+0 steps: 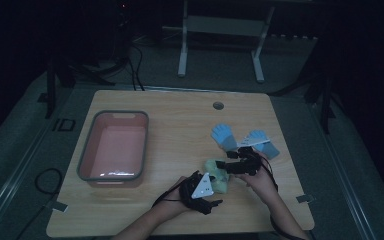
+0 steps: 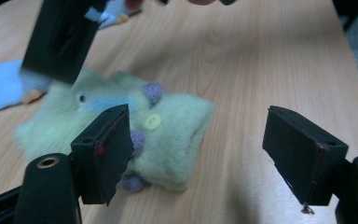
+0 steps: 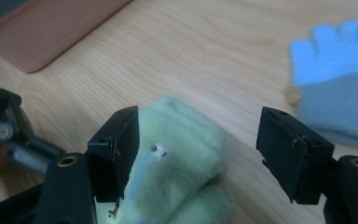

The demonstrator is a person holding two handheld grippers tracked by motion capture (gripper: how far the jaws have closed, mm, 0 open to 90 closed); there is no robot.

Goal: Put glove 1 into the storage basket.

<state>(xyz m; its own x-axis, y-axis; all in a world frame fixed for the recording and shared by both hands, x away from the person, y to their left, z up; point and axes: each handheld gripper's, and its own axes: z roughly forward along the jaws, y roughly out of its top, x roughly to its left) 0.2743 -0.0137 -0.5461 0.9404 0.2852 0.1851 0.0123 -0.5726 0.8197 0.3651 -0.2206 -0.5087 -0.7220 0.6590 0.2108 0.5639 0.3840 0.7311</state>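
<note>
Table (image 1: 180, 107): bin (image 1: 86, 150), green toy (image 1: 219, 176), blue gloves (image 1: 224, 135).

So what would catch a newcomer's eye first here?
Probably the pale green fuzzy glove with purple dots and a yellow button, lying near the table's front edge between the left gripper and right gripper, both open. Next, the pink tub at left and two blue gloves behind.

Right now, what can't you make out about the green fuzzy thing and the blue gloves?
- Green fuzzy item: left gripper view, its near edge sits behind the left claw; whether a pad touches it is unclear.
- Same item in the right gripper view: cut off by the bottom edge, under the right claw.
- Blue gloves: high view too dim and small for detail; right gripper view blurred, cut by the right edge.
</note>
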